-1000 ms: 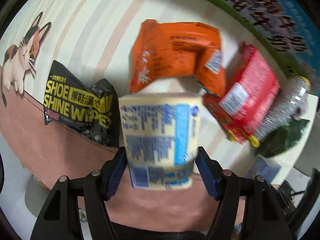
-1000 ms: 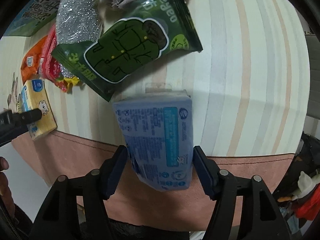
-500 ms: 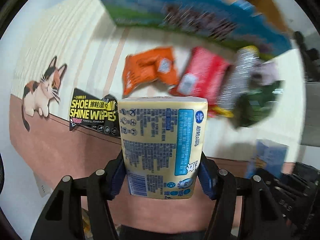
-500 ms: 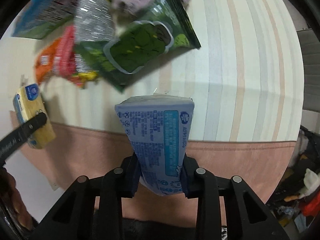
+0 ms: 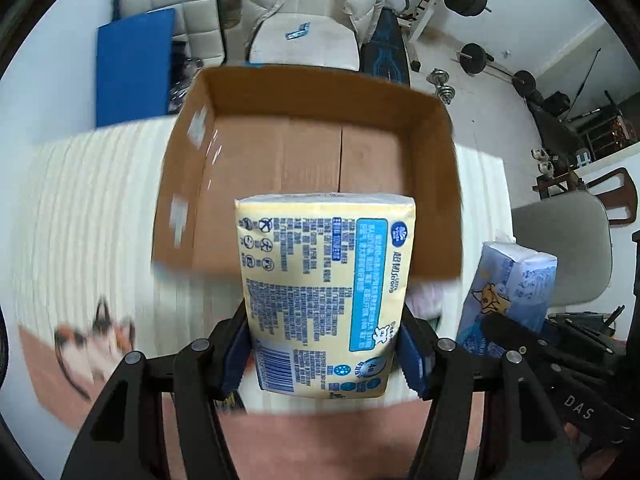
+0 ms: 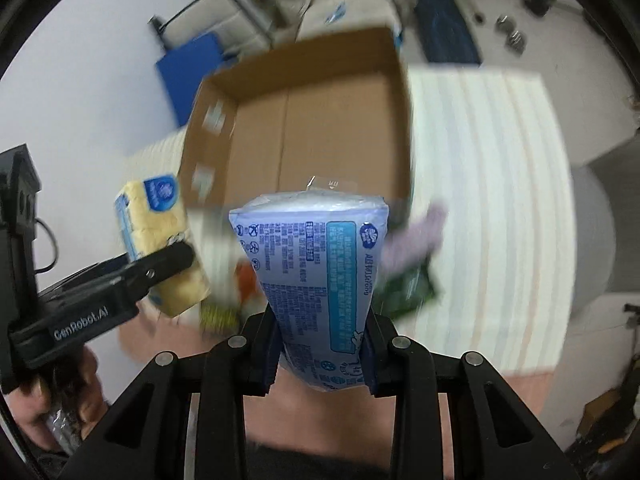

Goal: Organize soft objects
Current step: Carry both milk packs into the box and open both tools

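Both cameras sit just behind their tongs, raised above the worktop's (image 5: 80, 208) near edge and looking forward and slightly down toward its far edge. Each faces the open cardboard box (image 5: 308, 152) (image 6: 304, 120) from close by; the right view also catches the left tongs (image 6: 168, 264).

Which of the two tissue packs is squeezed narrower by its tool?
The blue tissue pack in the right tool; the yellow tissue pack in the left tool keeps nearly full width.

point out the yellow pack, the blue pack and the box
yellow pack (image 5: 320, 292): left wrist view, printed face
blue pack (image 6: 320, 280): right wrist view, printed face
box (image 5: 304, 152): left wrist view, inner floor
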Tool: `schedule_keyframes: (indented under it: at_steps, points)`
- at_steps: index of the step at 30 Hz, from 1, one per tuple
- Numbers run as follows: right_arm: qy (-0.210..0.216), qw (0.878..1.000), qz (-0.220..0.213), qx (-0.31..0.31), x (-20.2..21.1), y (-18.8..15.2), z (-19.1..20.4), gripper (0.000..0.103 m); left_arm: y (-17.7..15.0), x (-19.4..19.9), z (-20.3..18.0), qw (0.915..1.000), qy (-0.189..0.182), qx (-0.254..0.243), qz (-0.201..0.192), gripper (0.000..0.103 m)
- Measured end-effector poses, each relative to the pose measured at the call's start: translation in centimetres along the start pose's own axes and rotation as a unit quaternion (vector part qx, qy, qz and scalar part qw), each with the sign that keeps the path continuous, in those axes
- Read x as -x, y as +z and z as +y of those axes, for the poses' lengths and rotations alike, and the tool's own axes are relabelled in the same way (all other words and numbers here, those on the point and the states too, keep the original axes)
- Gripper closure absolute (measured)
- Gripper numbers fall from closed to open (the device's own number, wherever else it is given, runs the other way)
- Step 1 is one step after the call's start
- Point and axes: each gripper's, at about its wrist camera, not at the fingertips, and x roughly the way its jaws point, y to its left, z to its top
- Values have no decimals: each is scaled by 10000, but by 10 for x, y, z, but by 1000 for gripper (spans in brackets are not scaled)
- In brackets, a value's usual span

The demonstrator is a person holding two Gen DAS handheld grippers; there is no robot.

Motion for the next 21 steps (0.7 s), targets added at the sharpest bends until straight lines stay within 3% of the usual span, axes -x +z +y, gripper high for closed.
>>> schedule_keyframes:
  at_steps: [6,10,15,21]
  points:
    - [-415,9988,249,-92,-68,93,7,68,92,-73,14,9984,-201,-128,510,43]
    - [-685,9964,478,-119,-127,140,8,68,130,-123,15,9941,-364,-218,994,43]
    - [-1139,9911,663,-161,-168,164,5,68,155,-163,13,9910,-262,-372,1258,42]
    - [-1343,9883,714,-89,-188,177,7,68,167,-185,5,9875,-317,-368,1502,42]
